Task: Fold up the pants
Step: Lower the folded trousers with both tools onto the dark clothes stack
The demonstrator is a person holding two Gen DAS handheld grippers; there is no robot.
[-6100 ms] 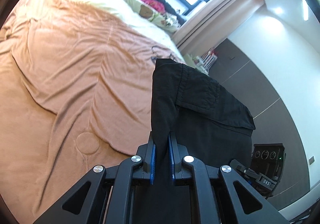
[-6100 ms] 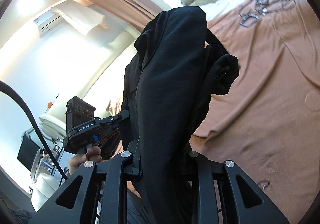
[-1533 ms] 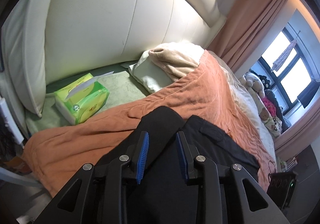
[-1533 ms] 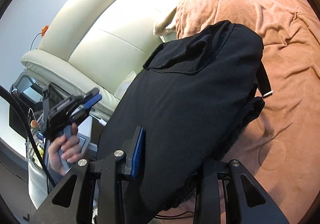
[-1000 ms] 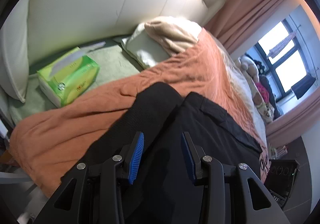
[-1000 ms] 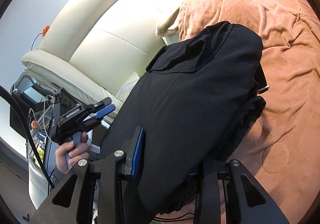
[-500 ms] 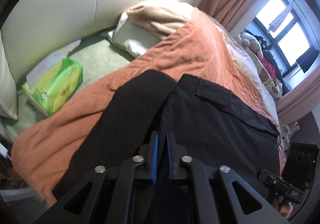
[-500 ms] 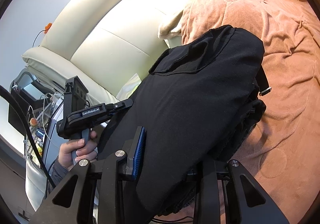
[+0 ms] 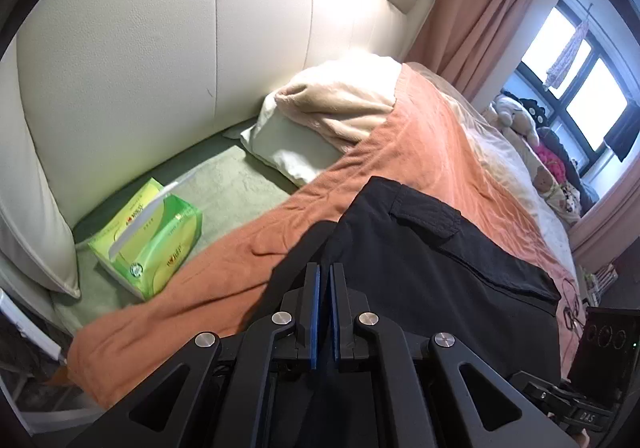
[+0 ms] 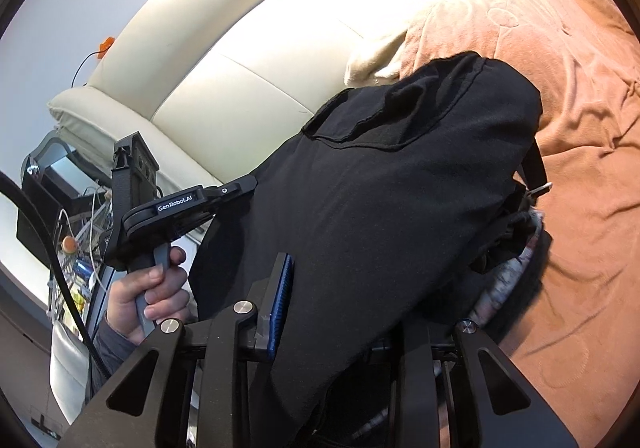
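One bed [image 9: 448, 152] under an orange blanket [image 10: 580, 176], backed by a cream headboard [image 9: 168, 48]. Pink curtain [image 9: 476, 0] and window [image 9: 576, 88] at far side. Pillow [image 9: 292, 152] and green tissue box [image 9: 156, 244] near headboard. Black pants [image 9: 440, 268] bunched on blanket, partly raised between both tools.

Left gripper [image 9: 324, 280]: clenched on a thin fold of pants, blue pads nearly meeting. Hand [image 10: 148, 300] on its handle visible from right wrist view.

Right gripper [image 10: 344, 296]: part open, jaws spanning a thick wad of pants; grasping pants.

Right finger of right gripper buried under cloth. Lower pants cut off by frame. Clutter beside bed too small to identify.
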